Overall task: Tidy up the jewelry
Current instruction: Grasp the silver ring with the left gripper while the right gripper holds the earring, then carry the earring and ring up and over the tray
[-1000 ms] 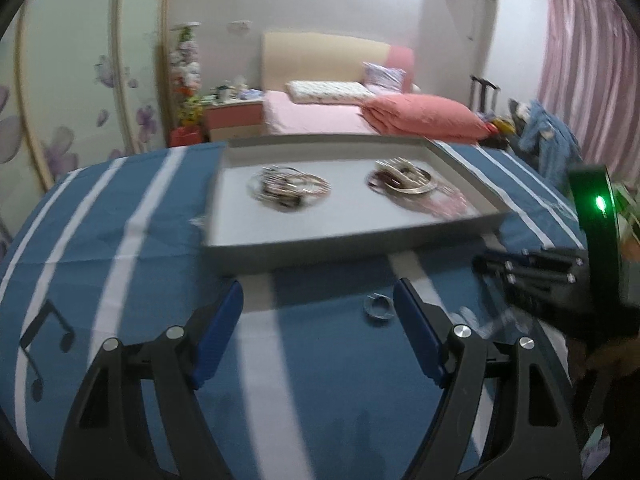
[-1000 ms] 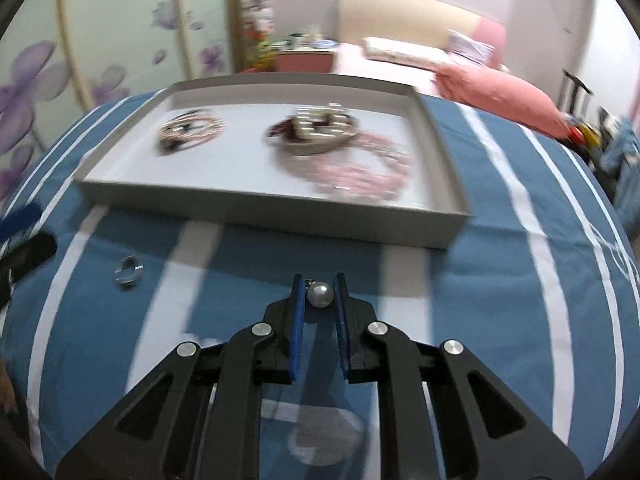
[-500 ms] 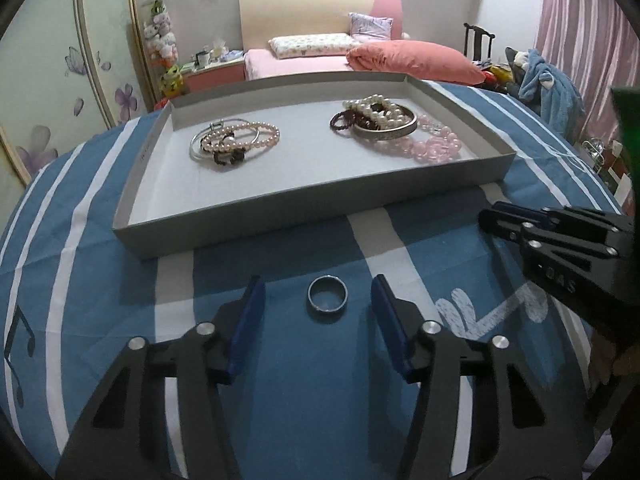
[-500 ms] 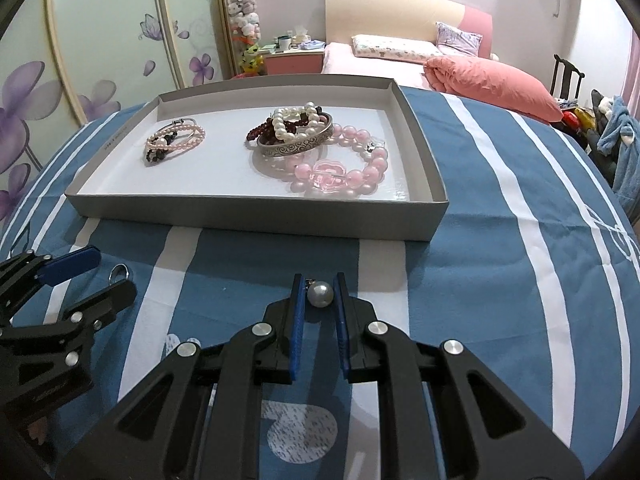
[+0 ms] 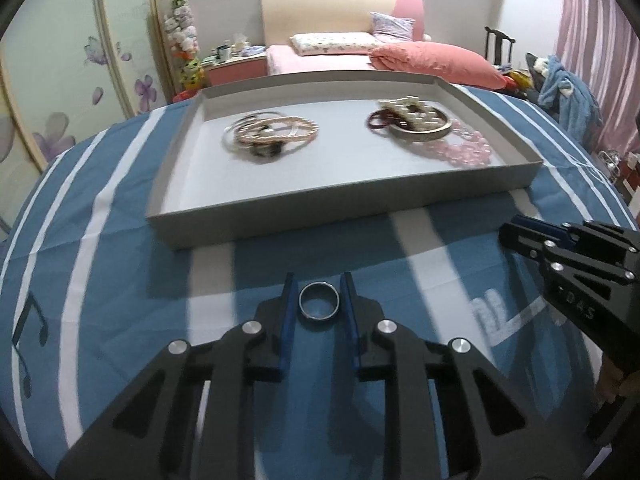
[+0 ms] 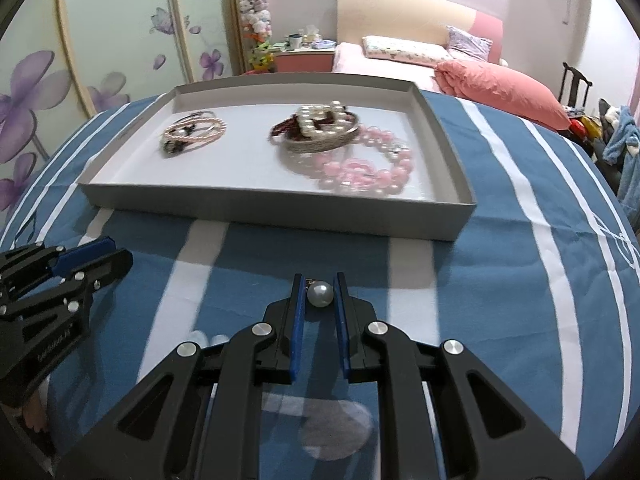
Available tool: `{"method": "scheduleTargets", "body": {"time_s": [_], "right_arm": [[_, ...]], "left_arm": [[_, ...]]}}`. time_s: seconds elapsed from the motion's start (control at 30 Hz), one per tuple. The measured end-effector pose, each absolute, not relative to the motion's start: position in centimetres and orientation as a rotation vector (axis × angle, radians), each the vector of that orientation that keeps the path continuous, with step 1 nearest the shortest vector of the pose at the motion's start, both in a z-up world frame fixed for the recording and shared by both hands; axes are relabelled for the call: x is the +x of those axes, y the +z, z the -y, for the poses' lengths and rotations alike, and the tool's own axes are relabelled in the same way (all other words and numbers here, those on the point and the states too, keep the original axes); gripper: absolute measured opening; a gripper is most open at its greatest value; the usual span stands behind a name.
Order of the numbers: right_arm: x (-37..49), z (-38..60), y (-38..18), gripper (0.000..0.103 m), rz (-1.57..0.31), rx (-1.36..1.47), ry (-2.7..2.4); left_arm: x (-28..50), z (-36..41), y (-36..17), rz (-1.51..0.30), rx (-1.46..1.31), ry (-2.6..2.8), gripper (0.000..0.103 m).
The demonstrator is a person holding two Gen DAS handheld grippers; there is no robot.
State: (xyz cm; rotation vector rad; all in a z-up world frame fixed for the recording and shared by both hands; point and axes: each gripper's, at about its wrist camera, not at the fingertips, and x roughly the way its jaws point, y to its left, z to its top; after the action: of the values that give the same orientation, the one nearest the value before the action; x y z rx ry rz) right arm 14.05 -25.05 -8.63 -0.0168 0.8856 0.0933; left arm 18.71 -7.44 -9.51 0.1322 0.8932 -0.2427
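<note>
Grippers both loaded: left gripper (image 5: 319, 307) clenched on plain silver metal ring (image 5: 319, 306), right gripper (image 6: 319, 295) pinching round white pearl earring (image 6: 319, 294), poised before shallow grey cardboard tray (image 6: 280, 212).

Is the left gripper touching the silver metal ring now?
Touching. In the left wrist view the left gripper has both blue pads against the sides of the silver metal ring, with no gap visible.

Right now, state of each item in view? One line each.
Left tool: shut on the silver ring.
Right tool: shut on the pearl piece.
Grey tray: open-topped, resting on the striped cloth.
Pink bead bracelet: in the tray's right half, lying flat.
Pearl strand and bangle pile: in the tray, stacked together.
Thin bracelets: in the tray's left half.
</note>
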Motion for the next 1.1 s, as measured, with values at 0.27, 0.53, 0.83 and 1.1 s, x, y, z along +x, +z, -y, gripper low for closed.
{"method": "scheduleTargets", "body": {"time_s": [0.27, 0.53, 0.83, 1.1], "right_arm": [[13.6, 23.3, -8.6, 0.015, -0.883, -0.044, 0.133], [13.6, 23.2, -8.6, 0.015, -0.884, -0.042, 0.134], [13.6, 23.2, -8.6, 0.015, -0.885, -0.025, 0.131], [13.1, 23.8, -8.2, 0.014, -0.872, 0.032, 0.141]], "left_arm": [[18.6, 5.8, -9.5, -0.895, 0.108, -0.206, 0.023], [18.5, 6.0, -9.5, -0.896, 0.100, -0.211, 0.023], [18.6, 5.7, -9.5, -0.895, 0.078, -0.218, 0.022], [18.2, 4.5, -9.3, -0.886, 0.033, -0.200, 0.022]]}}
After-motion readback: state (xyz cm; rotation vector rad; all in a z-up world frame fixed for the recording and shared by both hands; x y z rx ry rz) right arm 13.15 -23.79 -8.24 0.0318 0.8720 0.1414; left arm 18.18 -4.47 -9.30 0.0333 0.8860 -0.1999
